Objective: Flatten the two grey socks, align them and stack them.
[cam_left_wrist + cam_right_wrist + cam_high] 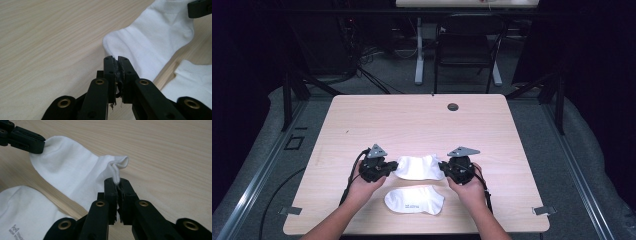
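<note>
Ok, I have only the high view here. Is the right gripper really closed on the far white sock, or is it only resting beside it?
Observer: It is closed on it. In the right gripper view, the right gripper pinches a small fold of the far sock, and cloth puckers up above the tips.
Operator: And the left one?
Observer: The left gripper is shut too, at the sock's other end. The right gripper view shows its jaws on that edge.
Operator: Is anything wrong with the pads?
Observer: The left gripper's pads look frayed, with loose threads hanging below them.
</note>
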Motion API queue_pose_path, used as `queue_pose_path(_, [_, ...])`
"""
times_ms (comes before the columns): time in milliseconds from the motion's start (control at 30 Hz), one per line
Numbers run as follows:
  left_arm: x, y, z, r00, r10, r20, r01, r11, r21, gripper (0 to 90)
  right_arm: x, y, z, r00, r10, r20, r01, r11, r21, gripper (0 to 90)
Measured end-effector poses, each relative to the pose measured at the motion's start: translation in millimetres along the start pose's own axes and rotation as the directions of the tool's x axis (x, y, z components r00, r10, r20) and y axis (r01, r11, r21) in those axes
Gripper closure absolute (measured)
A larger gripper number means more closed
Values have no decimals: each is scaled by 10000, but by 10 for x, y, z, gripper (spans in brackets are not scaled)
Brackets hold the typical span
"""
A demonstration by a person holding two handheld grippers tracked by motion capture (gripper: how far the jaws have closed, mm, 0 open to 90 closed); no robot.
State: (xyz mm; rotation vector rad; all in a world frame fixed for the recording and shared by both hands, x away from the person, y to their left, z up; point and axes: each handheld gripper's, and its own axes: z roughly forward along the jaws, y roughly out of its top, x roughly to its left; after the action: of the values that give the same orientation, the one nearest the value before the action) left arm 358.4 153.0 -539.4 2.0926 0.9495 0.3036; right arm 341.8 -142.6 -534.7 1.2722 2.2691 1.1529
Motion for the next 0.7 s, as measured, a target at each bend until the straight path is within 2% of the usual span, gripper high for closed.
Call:
queue_pose_path(400, [-56,-47,-253,9995,208,218,-202,9994,-274,858,144,2,-139,9982,-368,-471,358,9991,-227,863])
queue_pose_path(700, [-111,-136,-370,9985,336,440,-323,9990,-300,857,220,-53,-225,9968,-563,-564,543,9978,-373,865])
